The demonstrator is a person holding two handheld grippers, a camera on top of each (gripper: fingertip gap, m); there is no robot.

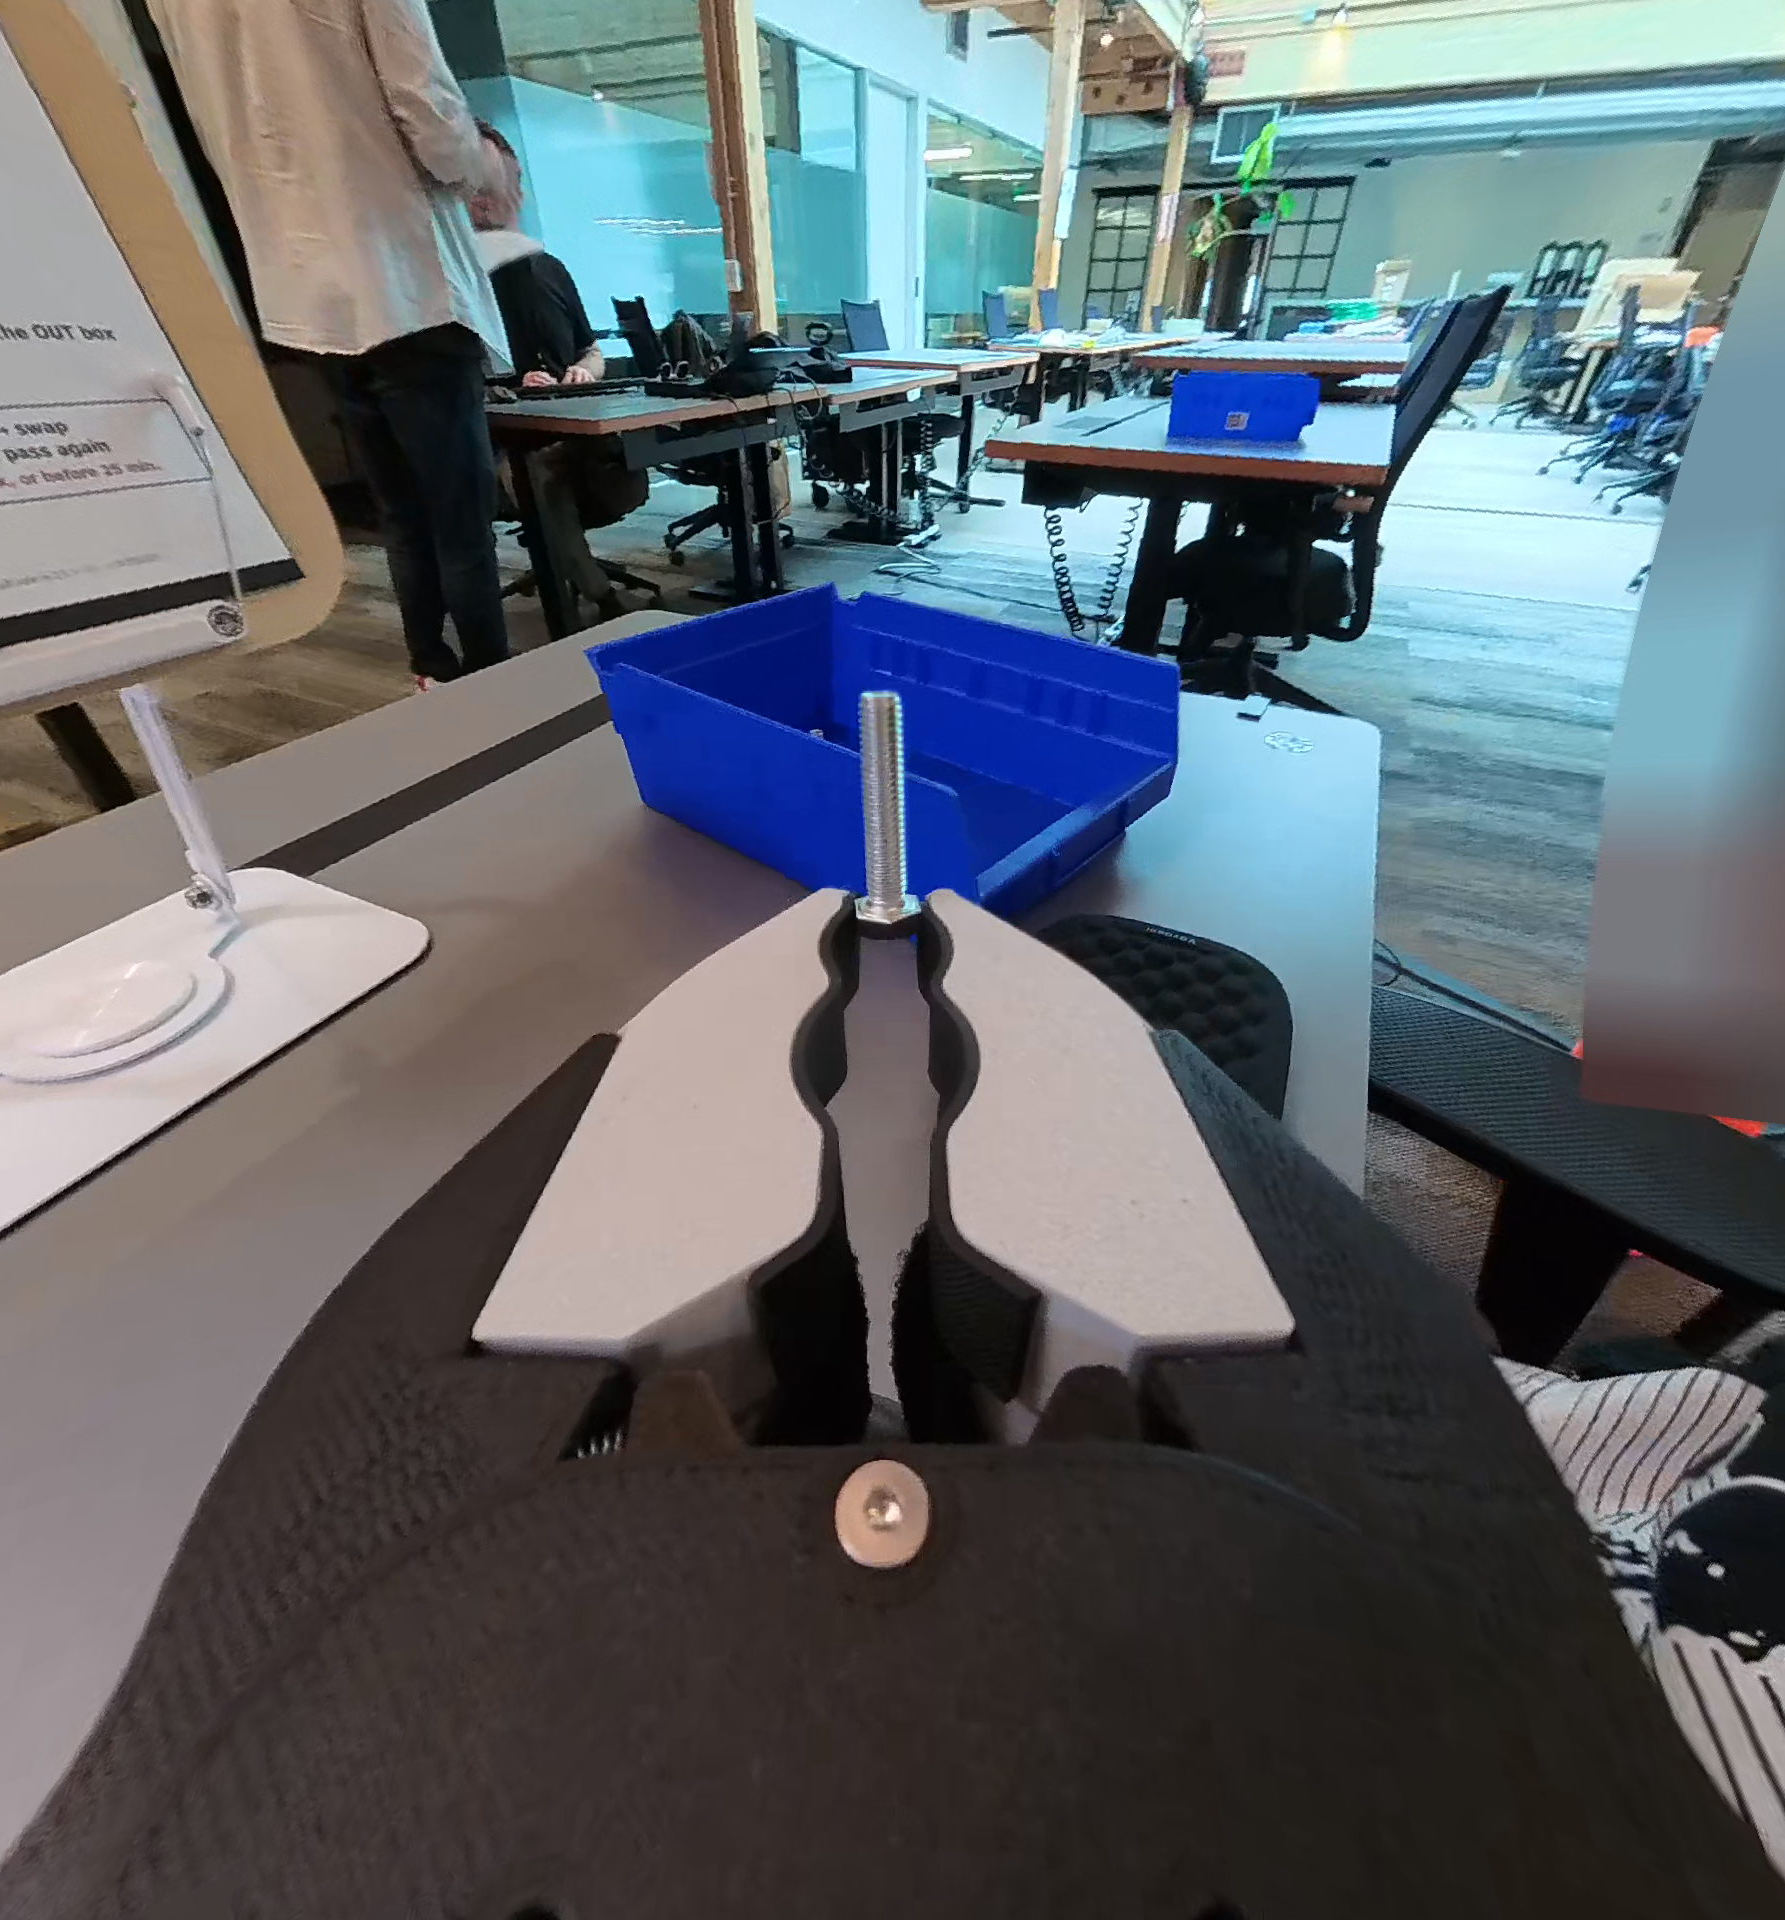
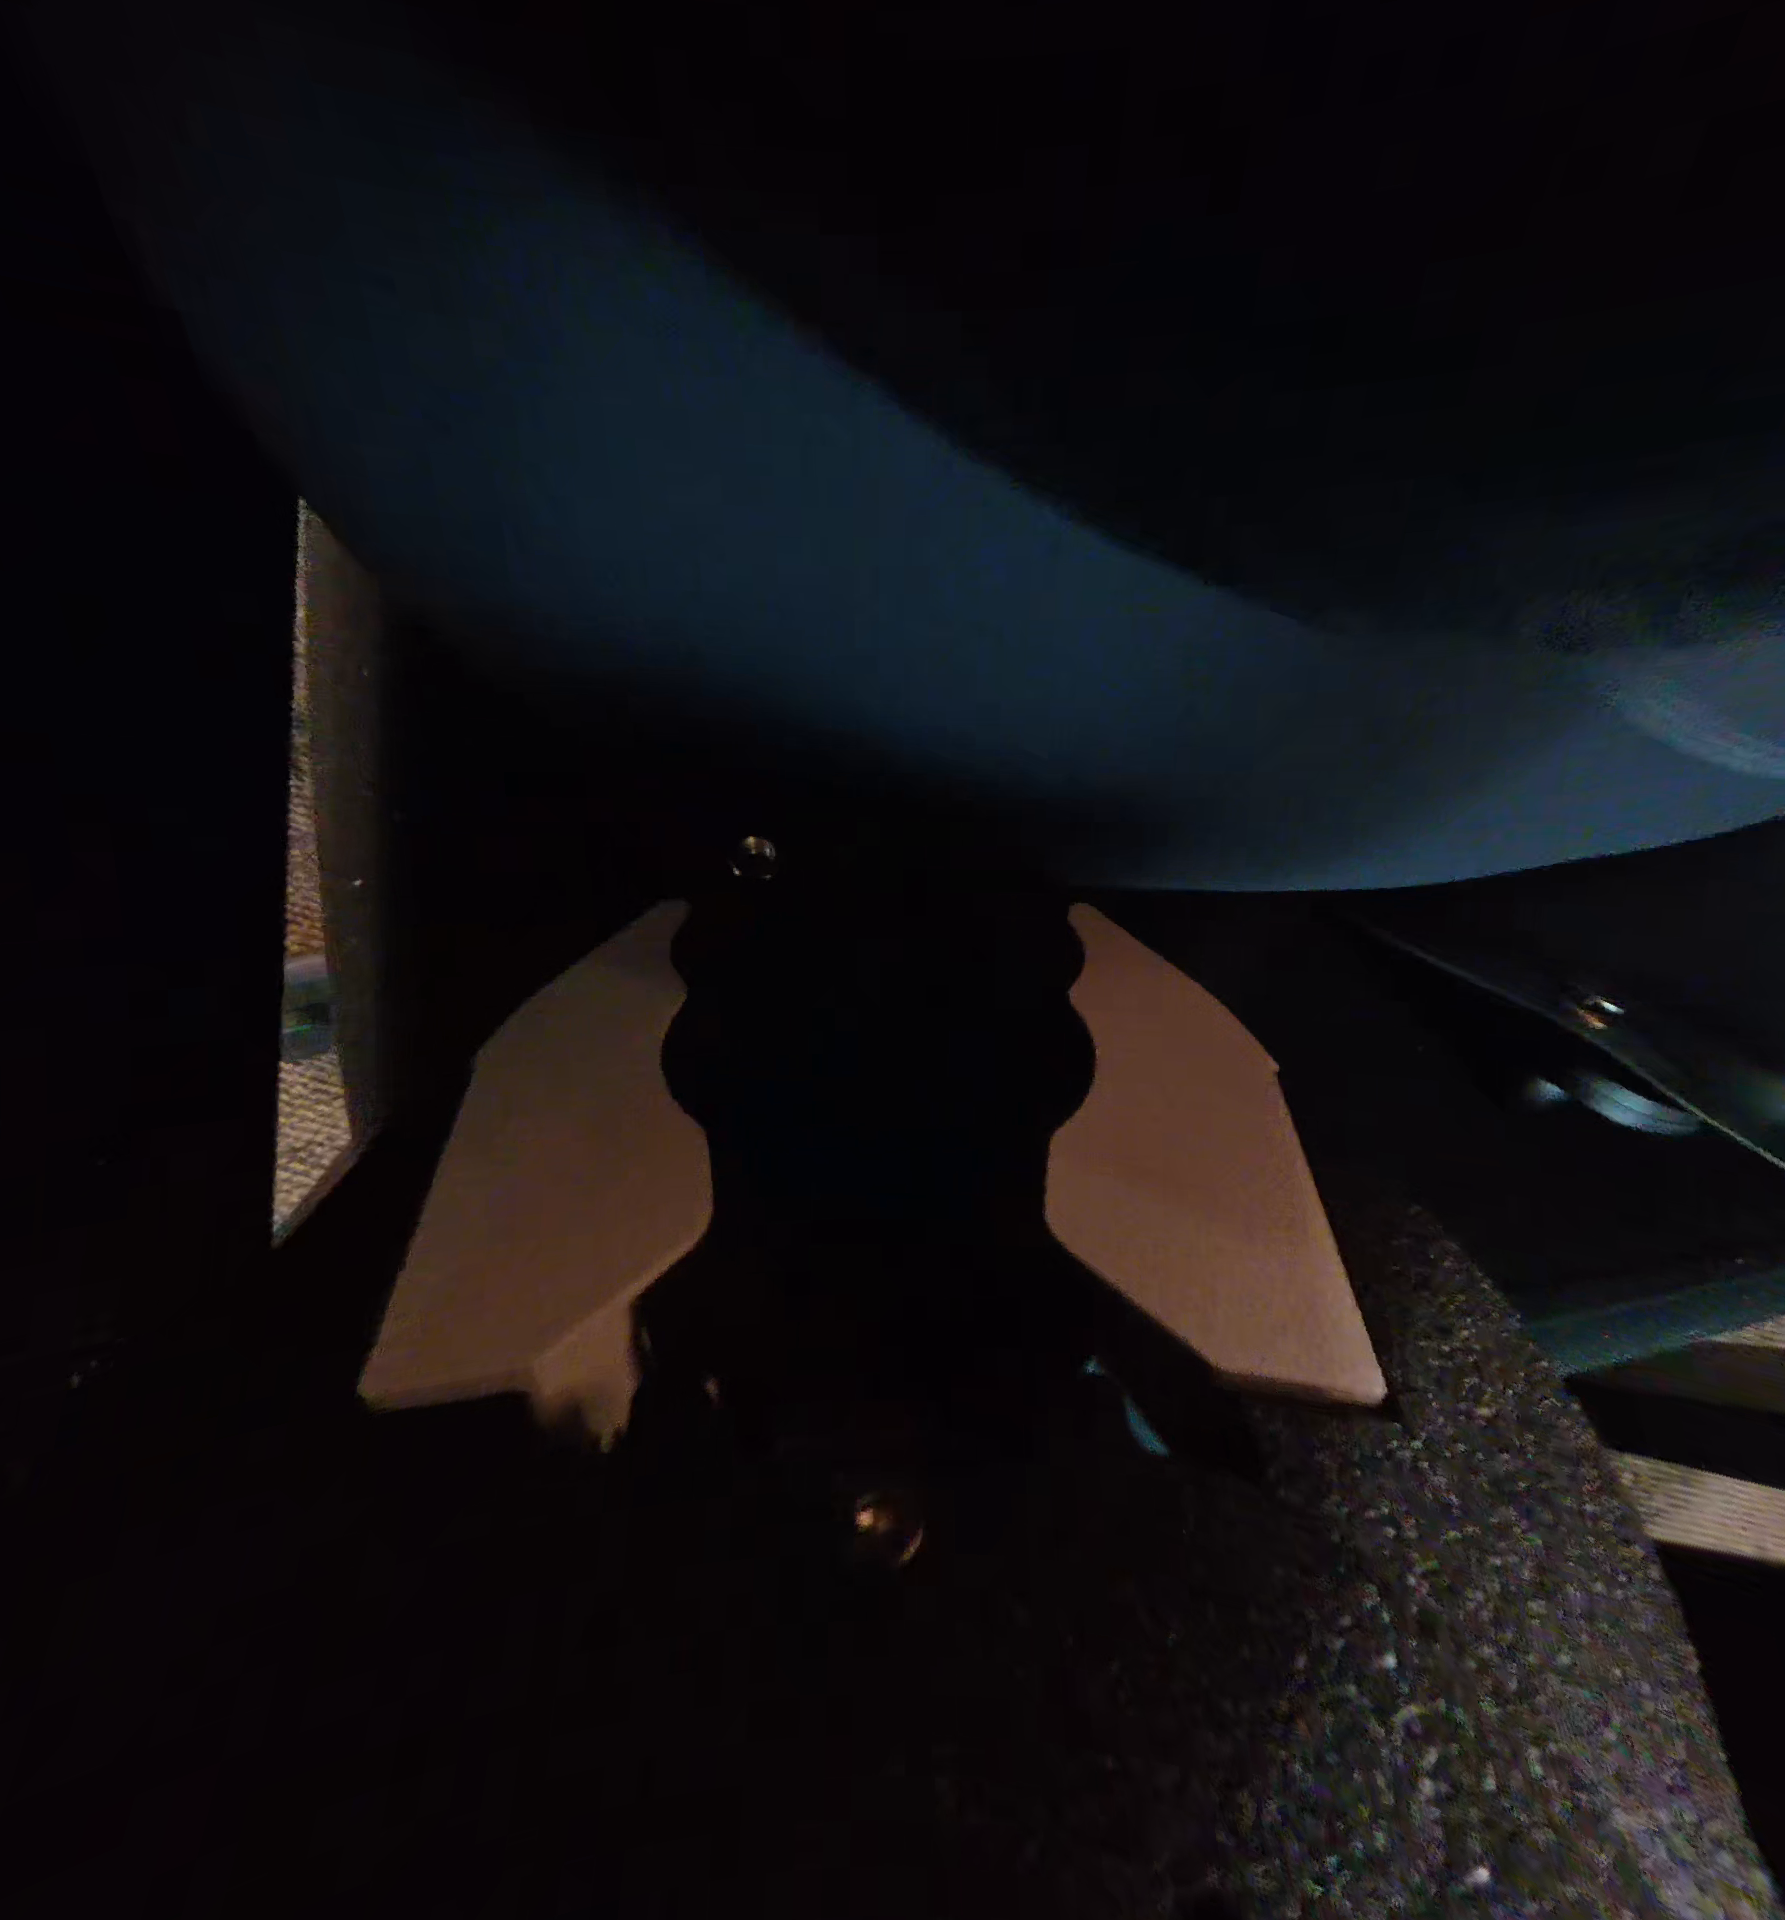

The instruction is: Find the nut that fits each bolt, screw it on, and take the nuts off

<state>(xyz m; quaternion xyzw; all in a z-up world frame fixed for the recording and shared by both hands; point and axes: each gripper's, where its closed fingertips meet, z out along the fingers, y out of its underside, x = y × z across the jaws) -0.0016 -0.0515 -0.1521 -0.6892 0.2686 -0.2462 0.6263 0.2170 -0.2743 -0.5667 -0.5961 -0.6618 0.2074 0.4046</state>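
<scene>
My left gripper [image 1: 883, 914] is shut on the hex head of a silver bolt [image 1: 881, 800]. The threaded shank points straight ahead, away from me, with no nut on it. Behind the bolt a blue plastic bin [image 1: 763, 769] stands on the grey table [image 1: 368, 1091]; a small metal part lies on its floor, mostly hidden. My right gripper [image 2: 877, 920] is open and empty, in a very dark place under a dark curved surface. A small shiny round thing [image 2: 753, 857] shows just beyond its left fingertip; I cannot tell what it is.
A white stand base [image 1: 140, 1018] with a framed instruction sheet [image 1: 67, 416] is at the left of the table. A black mesh chair [image 1: 1594, 1164] sits by the table's right edge. A person stands behind, another sits at far desks. A second blue bin [image 1: 1241, 407] rests on another desk.
</scene>
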